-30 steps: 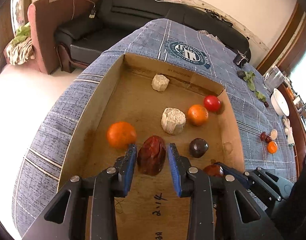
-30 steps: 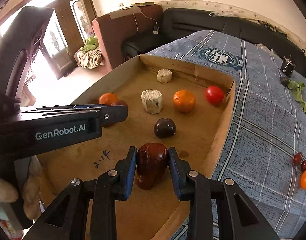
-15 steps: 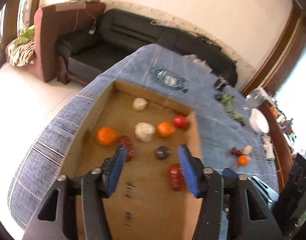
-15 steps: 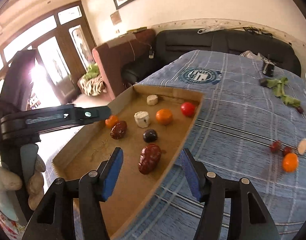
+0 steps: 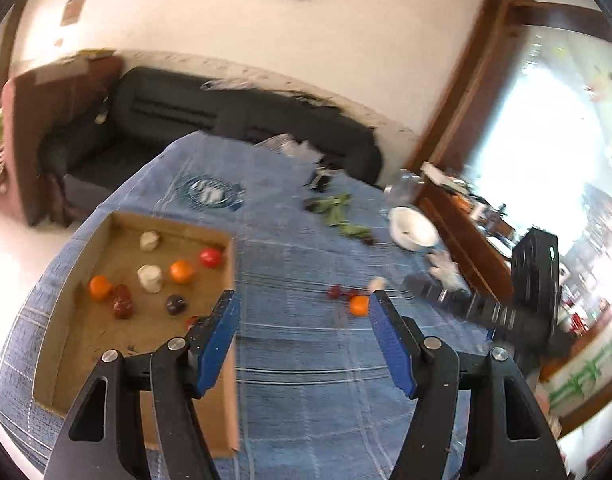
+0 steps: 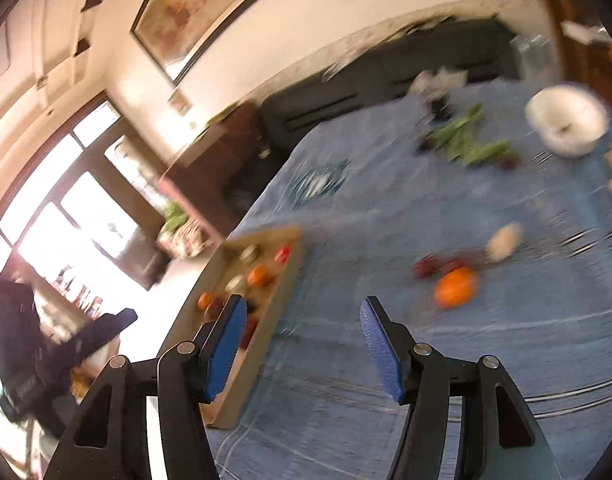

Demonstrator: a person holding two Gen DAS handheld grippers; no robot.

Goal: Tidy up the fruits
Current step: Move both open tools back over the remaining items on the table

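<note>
A shallow cardboard box lies on a blue cloth at the left and holds several fruits, among them an orange, a dark red date and a red tomato. Loose on the cloth lie an orange and small red fruits. My left gripper is open and empty, raised above the cloth to the right of the box. My right gripper is open and empty, raised over the cloth between the box and the loose orange. The right wrist view is blurred.
A white bowl and green leaves lie on the far cloth. A black sofa stands behind the table. The other gripper's black body shows at the right of the left wrist view. A wooden cabinet stands along the right side.
Both grippers let go of their dark red fruits, which now lie in the box. Both have opened wide, lifted away from the box and swung right toward the loose fruit.
</note>
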